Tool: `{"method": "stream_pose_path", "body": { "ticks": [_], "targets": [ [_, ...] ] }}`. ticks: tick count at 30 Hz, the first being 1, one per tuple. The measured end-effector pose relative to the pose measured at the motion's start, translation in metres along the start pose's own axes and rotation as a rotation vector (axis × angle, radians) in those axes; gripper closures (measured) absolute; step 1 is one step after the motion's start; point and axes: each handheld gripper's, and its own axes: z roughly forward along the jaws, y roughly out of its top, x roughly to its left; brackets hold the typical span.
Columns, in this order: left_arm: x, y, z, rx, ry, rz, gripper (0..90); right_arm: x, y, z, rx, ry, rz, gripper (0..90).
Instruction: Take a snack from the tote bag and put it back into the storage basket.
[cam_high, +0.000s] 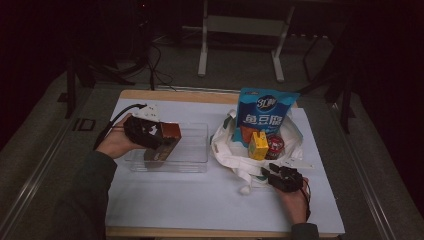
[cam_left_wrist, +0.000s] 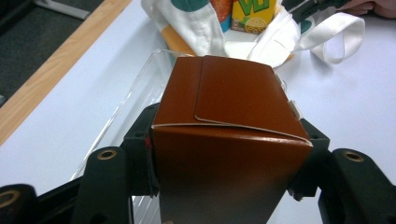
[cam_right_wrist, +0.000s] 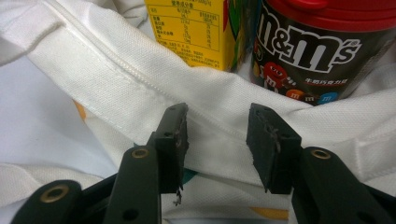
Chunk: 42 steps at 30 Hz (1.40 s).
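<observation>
My left gripper (cam_high: 159, 136) (cam_left_wrist: 229, 161) is shut on a brown cardboard box (cam_high: 170, 137) (cam_left_wrist: 233, 121), held over the left part of a clear plastic container (cam_high: 192, 157) (cam_left_wrist: 135, 84). A white cloth bag (cam_high: 232, 150) (cam_right_wrist: 121, 79) lies open on the table. In it are a blue snack bag (cam_high: 264, 114), a yellow juice carton (cam_high: 258, 146) (cam_right_wrist: 196, 28) and an M&M's can (cam_high: 275, 145) (cam_right_wrist: 317, 51). My right gripper (cam_high: 267, 173) (cam_right_wrist: 217, 135) is open at the bag's near rim, with the white fabric lying between its jaws.
The table (cam_high: 165, 205) has a white top with a wooden edge. The bag's handle loops (cam_left_wrist: 343, 37) trail toward the front. Beyond the table stand a white frame's legs (cam_high: 202, 55) and loose cables on the floor.
</observation>
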Motion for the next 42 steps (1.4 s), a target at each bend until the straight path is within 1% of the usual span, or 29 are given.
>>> {"method": "stream_pose_path", "body": {
  "ticks": [4,5,6,9,12,14,16,22,24,26,27,29,32,36,40,42],
  "targets": [
    [-0.003,0.005,0.009,0.004,-0.002,0.004,40.5,0.000,0.000,0.000,0.000,0.000,0.001,57.7],
    [-0.003,0.005,0.009,0.004,-0.002,0.004,40.1,0.000,0.000,0.000,0.000,0.000,0.001,57.7],
    [-0.005,0.007,0.015,0.006,-0.001,-0.003,40.1,0.000,0.000,0.000,0.000,0.000,0.001,57.7],
    [-0.007,0.010,0.023,0.001,-0.005,-0.010,38.6,0.000,0.000,0.000,0.000,0.001,0.002,57.7],
    [-0.009,0.014,0.030,0.010,-0.015,-0.007,37.4,0.000,0.000,0.000,0.001,-0.001,-0.001,57.7],
    [-0.011,0.016,0.034,0.014,-0.012,-0.015,36.8,0.000,0.000,0.000,0.001,-0.001,-0.001,57.7],
    [-0.012,0.017,0.038,0.023,-0.015,-0.010,36.7,0.000,0.000,0.000,0.001,-0.001,0.000,57.7],
    [-0.014,0.019,0.050,0.043,-0.052,-0.004,35.1,0.000,0.000,0.000,0.001,-0.001,0.000,57.6],
    [-0.014,0.018,0.053,0.038,-0.058,-0.018,35.0,0.000,0.000,0.000,0.001,0.000,0.000,57.6],
    [-0.014,0.019,0.057,0.042,-0.059,-0.021,34.9,0.000,0.000,0.000,0.001,0.000,0.000,57.7],
    [-0.015,0.019,0.058,0.046,-0.062,-0.020,34.9,0.000,0.000,0.000,0.001,0.000,0.000,57.6],
    [-0.017,0.020,0.062,0.074,-0.067,-0.005,34.8,0.000,0.000,0.000,0.001,0.000,0.000,57.7],
    [-0.021,0.020,0.069,0.095,-0.074,0.006,34.0,0.000,0.000,0.000,0.001,0.000,0.001,57.6],
    [-0.023,0.021,0.077,0.122,-0.088,0.004,33.2,0.000,0.000,0.000,0.001,0.000,0.000,57.6],
    [-0.025,0.021,0.086,0.168,-0.104,0.003,32.0,0.000,0.000,0.000,0.001,0.000,0.001,57.6],
    [-0.026,0.020,0.090,0.184,-0.112,-0.009,31.4,0.000,0.000,0.000,0.001,0.000,0.001,57.7]
  ]
}}
